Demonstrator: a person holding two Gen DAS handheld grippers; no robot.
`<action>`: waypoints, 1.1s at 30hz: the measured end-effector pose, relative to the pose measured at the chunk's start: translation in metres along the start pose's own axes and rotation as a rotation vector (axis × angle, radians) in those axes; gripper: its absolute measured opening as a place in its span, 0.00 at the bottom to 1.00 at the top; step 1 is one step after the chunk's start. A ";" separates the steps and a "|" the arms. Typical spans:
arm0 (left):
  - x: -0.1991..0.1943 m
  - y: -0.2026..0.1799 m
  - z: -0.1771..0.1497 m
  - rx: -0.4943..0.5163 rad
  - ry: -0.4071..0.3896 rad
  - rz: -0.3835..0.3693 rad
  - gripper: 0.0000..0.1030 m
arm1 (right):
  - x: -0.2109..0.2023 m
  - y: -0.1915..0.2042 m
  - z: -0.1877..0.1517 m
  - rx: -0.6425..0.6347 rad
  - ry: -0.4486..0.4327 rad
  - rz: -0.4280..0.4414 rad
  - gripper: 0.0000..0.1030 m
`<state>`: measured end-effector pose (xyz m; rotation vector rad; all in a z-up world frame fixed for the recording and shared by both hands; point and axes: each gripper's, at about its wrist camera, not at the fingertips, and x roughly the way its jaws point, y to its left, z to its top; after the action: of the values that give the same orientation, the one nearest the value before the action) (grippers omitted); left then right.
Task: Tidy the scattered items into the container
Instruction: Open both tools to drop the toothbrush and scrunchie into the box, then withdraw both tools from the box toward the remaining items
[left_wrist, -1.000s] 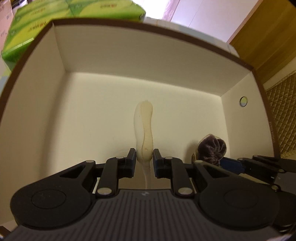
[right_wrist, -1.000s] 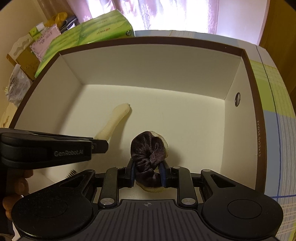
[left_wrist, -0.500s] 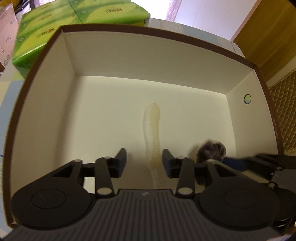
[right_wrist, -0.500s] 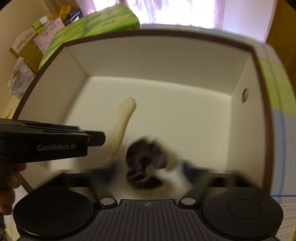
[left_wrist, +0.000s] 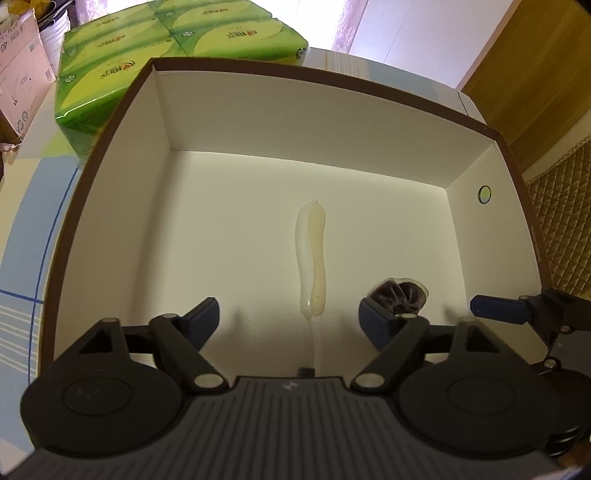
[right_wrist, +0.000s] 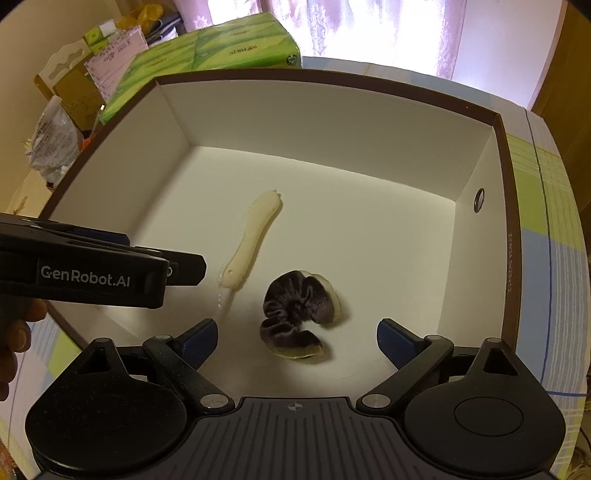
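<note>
Inside box (right_wrist: 504, 155): cream brush (right_wrist: 251, 240), dark scrunchie (right_wrist: 295, 314); both claws wide apart, empty-handed.

Black left gripper (left_wrist: 288, 314) — blue pads, silver screws — marked "GenRobot.AI".

I see a matt white cardboard box (right_wrist: 332, 122), a pale smooth plastic brush (right_wrist: 251, 240) and a plush dark velvet scrunchie (right_wrist: 295, 306) inside it; glossy green tissue packs (left_wrist: 177, 55) behind it.
</note>
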<state>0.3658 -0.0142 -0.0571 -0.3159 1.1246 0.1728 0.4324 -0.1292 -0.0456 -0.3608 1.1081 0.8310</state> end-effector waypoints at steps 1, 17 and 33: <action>-0.002 0.000 -0.001 0.002 -0.004 0.004 0.82 | -0.002 0.000 -0.001 -0.001 -0.005 0.005 0.95; -0.050 -0.010 -0.024 0.009 -0.108 0.061 0.90 | -0.040 0.007 -0.015 -0.048 -0.118 0.022 0.95; -0.108 -0.013 -0.060 0.026 -0.206 0.113 0.91 | -0.074 0.018 -0.037 -0.067 -0.219 0.033 0.95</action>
<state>0.2724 -0.0443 0.0191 -0.2067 0.9405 0.2842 0.3807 -0.1712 0.0075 -0.3001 0.8857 0.9155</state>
